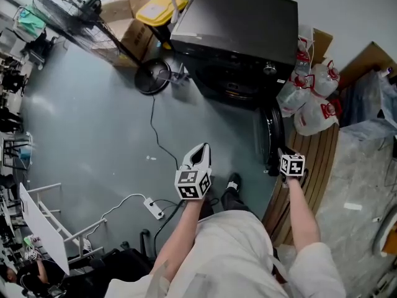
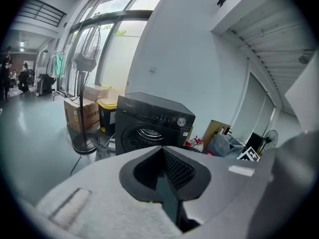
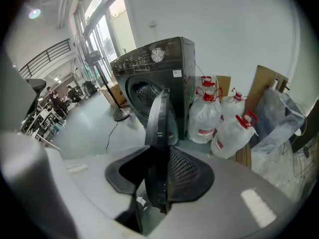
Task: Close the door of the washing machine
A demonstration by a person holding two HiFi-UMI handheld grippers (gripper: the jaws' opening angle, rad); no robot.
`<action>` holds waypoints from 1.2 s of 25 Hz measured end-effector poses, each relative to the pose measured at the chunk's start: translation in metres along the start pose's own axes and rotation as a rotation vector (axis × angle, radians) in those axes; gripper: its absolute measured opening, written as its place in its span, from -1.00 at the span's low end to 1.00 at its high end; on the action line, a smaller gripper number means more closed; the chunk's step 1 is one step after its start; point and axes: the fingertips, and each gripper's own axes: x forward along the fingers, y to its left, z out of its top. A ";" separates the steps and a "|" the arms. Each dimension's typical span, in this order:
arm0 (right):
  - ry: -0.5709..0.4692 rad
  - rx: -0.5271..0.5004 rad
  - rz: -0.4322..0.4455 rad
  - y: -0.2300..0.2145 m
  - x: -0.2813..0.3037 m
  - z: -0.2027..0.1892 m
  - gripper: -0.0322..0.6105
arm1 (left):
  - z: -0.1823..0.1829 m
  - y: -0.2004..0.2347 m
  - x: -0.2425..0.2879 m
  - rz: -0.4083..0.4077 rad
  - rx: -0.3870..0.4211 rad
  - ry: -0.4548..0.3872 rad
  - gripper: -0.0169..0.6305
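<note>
**Right gripper on the rim of the open door**

Nearest the person, the left gripper (image 2: 164, 176) hangs over the bare floor (image 1: 93, 123) with its jaws together and nothing between them. It takes no part in the job.

A little further out, the right gripper (image 3: 158, 180) has the free rim of the door (image 3: 160, 118) between its jaws. The pads stand fairly wide and seem to press on the rim's thickness. The door is swung fully out from the front of the washing machine (image 1: 239, 36), edge-on towards the person, with its hinge on the side by the water jugs (image 1: 316, 98).

As a judgement, the door is stiff and fairly heavy, a glass bowl in a hard, smooth frame. It should turn freely on its hinge and resist only at the latch. The free rim, far from the hinge, is the best hold because it gives the most leverage. Smooth plastic may slip in the pads, so a push on the outer face could serve as well.

Furthest away, the machine stands at the floor's far edge against the wall, with a fan's base (image 1: 151, 76) beside it.
</note>
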 end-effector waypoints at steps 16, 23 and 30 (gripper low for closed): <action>0.030 0.102 -0.042 0.050 0.012 0.005 -0.50 | 0.001 0.044 -0.001 -0.041 -0.025 0.046 -0.94; 0.034 0.174 -0.079 0.073 0.022 0.009 -0.49 | 0.021 0.071 0.001 -0.084 -0.011 0.047 -0.94; 0.033 0.254 -0.110 0.096 0.031 0.013 -0.49 | 0.033 0.092 0.003 -0.122 -0.010 0.055 -0.94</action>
